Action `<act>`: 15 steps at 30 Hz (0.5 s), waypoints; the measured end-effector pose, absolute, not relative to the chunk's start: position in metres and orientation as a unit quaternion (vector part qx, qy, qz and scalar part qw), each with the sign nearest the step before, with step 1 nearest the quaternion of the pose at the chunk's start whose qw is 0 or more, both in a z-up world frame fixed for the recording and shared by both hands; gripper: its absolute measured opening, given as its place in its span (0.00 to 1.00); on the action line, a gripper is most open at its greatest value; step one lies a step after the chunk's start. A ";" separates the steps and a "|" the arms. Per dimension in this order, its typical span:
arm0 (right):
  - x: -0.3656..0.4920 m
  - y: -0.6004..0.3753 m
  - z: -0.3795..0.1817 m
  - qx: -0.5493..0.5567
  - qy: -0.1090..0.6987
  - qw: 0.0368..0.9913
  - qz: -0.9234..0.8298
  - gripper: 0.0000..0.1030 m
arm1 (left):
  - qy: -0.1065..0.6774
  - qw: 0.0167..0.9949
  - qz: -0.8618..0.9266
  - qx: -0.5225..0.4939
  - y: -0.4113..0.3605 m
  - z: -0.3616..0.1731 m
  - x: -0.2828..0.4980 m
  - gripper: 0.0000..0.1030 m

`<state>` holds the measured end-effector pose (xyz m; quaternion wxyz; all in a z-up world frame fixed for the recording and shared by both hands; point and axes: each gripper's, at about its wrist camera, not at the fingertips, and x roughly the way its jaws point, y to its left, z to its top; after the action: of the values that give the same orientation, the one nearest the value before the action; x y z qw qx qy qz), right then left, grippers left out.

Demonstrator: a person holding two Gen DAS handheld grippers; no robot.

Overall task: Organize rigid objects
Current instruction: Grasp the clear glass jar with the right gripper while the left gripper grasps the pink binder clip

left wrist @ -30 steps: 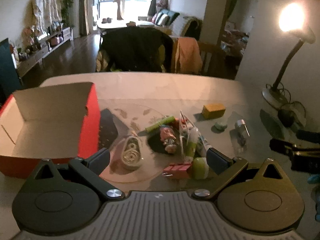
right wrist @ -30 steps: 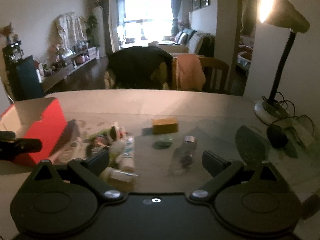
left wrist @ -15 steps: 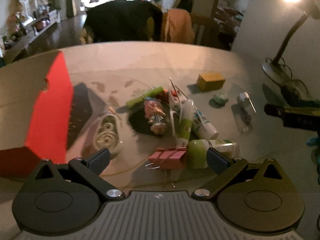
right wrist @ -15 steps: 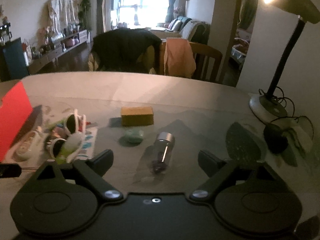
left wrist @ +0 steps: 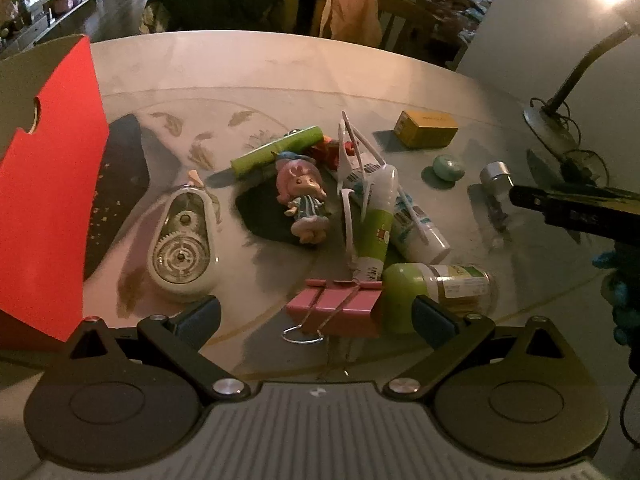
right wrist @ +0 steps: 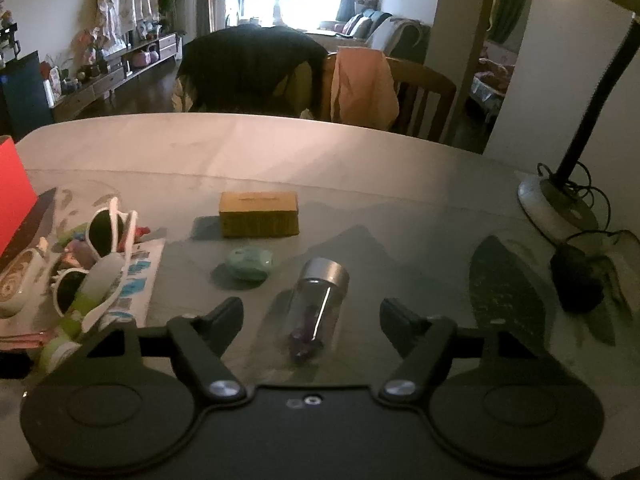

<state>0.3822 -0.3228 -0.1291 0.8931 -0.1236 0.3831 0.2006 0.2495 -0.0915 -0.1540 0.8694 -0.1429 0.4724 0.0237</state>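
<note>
A heap of small things lies on the glass-topped table (left wrist: 248, 68). In the left wrist view my left gripper (left wrist: 316, 316) is open and low over the heap's near edge. A pink binder clip (left wrist: 340, 304) sits between its fingers, untouched, and a green-capped jar (left wrist: 436, 286) lies by the right finger. In the right wrist view a clear vial with a silver cap (right wrist: 318, 300) lies between the fingers of my right gripper (right wrist: 312, 316). Its jaws are closing, with a gap still on each side of the vial.
A red box (left wrist: 52, 184) stands at the left. The heap holds a correction tape dispenser (left wrist: 182, 240), a doll (left wrist: 304, 196), a green tube (left wrist: 276, 150), glue tubes (left wrist: 376, 220) and white sunglasses (right wrist: 108, 236). A yellow block (right wrist: 259, 214), a teal pebble (right wrist: 250, 262), a lamp base (right wrist: 556, 208) and a black adapter (right wrist: 576, 280) lie further right.
Both grippers sank toward the table and tilted down. The left came in over the pink clip. The right slid right until the vial lay between its fingers, and its jaws narrowed.
</note>
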 end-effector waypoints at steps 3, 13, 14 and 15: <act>0.389 -0.320 -0.135 -0.120 0.392 0.890 0.200 0.65 | 0.479 0.864 0.019 -0.154 -0.089 -0.158 0.252 0.91; 0.402 -0.319 -0.146 -0.112 0.410 0.883 0.200 0.50 | 0.481 0.859 0.011 -0.177 -0.084 -0.163 0.252 0.81; 0.403 -0.320 -0.147 -0.109 0.413 0.882 0.201 0.50 | 0.481 0.858 0.011 -0.180 -0.083 -0.164 0.253 0.80; 0.404 -0.320 -0.147 -0.107 0.415 0.881 0.202 0.47 | 0.483 0.856 0.012 -0.184 -0.082 -0.165 0.253 0.80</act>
<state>0.4037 -0.3199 -0.1473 0.8809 -0.1067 0.4146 0.2018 0.2533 -0.0825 -0.1647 0.8559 -0.1843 0.4830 0.0121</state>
